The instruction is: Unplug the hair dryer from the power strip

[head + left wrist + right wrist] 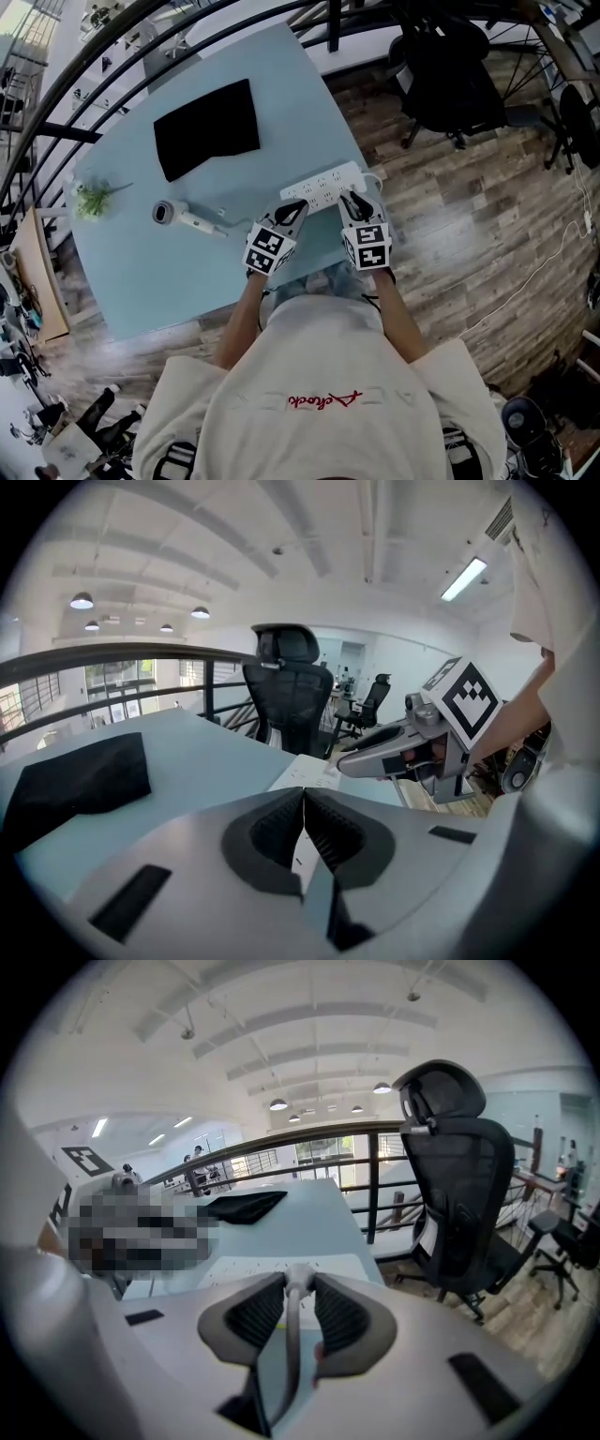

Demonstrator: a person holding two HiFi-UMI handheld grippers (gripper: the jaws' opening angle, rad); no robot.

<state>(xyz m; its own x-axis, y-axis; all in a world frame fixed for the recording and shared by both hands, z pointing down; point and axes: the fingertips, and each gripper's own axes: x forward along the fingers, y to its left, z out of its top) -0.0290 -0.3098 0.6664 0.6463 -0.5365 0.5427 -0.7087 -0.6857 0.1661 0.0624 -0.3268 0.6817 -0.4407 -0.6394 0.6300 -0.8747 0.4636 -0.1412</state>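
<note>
The white power strip (pixel 323 186) lies near the front right of the pale blue table (pixel 281 103). The white hair dryer (pixel 173 216) lies well to its left. My right gripper (pixel 352 200) is at the strip's right part; in the right gripper view (pixel 298 1283) its pads are shut on a white plug (pixel 298 1279) with its cord running back between them. The strip (pixel 272 1274) lies just beyond. I cannot tell whether the plug sits in a socket. My left gripper (pixel 292 210) hovers at the strip's left part, shut (pixel 303 803) with nothing between its pads.
A black cloth (pixel 206 128) lies at the back of the table, and a small green plant (pixel 92 200) stands at its left edge. A black office chair (pixel 450 80) stands on the wood floor to the right. A railing runs behind the table.
</note>
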